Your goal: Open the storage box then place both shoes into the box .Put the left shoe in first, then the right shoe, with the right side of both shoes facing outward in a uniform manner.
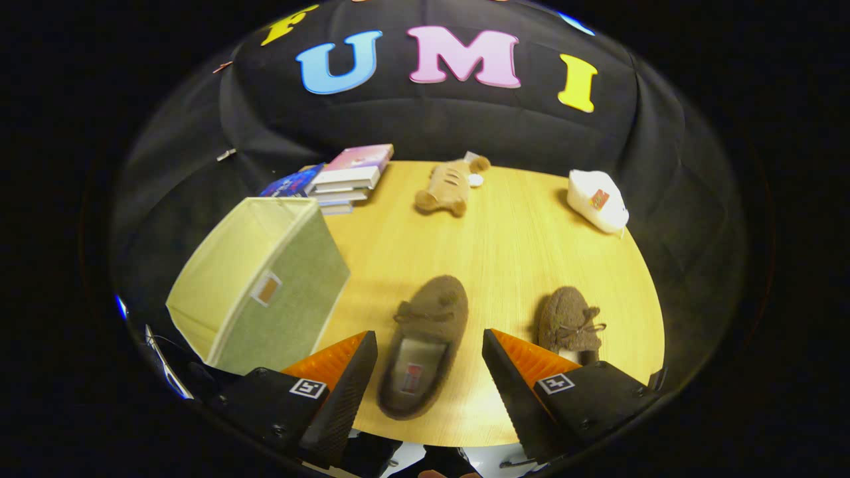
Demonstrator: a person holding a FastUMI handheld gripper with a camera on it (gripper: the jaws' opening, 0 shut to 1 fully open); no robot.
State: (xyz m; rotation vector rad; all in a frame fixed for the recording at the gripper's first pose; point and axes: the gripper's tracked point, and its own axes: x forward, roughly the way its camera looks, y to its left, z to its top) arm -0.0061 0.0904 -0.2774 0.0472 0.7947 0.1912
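A brown slipper (425, 345) is lying between the spread fingers of the gripper (428, 372), its mate (571, 322) sitting at two o'clock, the green storage box (265, 285) at ten; closing squarely on the heel sides would likely be holding best.

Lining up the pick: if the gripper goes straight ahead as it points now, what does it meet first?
Probably the brown fuzzy slipper lying between the open gripper fingers, heel end nearest. The gripper's height above the round wooden table is unclear, so it might pass over the slipper.
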